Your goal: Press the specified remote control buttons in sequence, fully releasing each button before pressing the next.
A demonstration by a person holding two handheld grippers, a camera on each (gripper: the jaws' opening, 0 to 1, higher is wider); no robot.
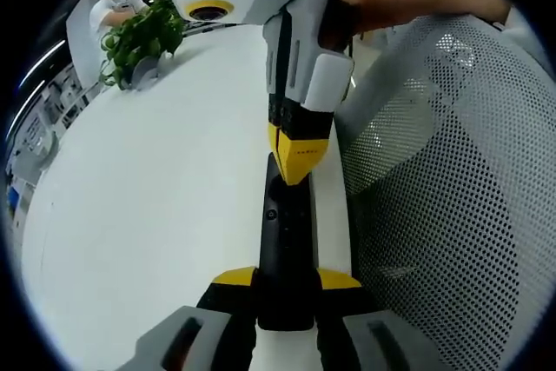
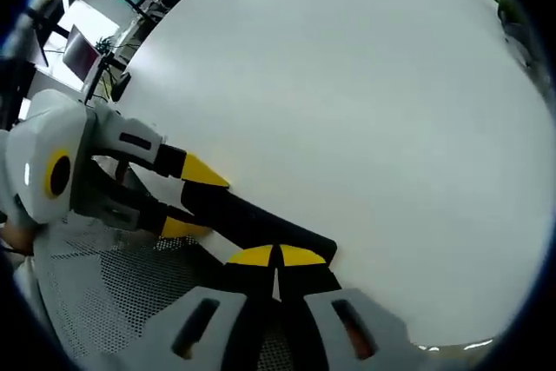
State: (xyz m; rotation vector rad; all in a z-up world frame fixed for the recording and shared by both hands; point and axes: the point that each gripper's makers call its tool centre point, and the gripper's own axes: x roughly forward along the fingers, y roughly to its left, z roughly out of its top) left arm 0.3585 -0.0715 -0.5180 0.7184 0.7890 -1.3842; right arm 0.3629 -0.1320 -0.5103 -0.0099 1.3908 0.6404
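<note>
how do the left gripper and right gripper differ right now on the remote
The left gripper has its jaws apart, one on each side of the black remote, clamping it. The right gripper has its jaws shut together. The left gripper holds the remote by one end, while the right gripper points its tip onto the remote's face, seemingly pressing. Both have yellow tips.

White table point(image 1: 156, 188), broad and bare across most of its top. Green plant point(image 1: 139, 34) in a grey pot at the table's far edge. Person in white point(image 1: 111, 8) seated just beyond the plant, behind the table. White mesh chair point(image 1: 452, 180) close against the table's near edge, back perforated with small holes. In the right gripper view, same table point(image 2: 347, 102), the chair's mesh point(image 2: 113, 293) below its edge, monitors point(image 2: 78, 54) well beyond its far side.
</note>
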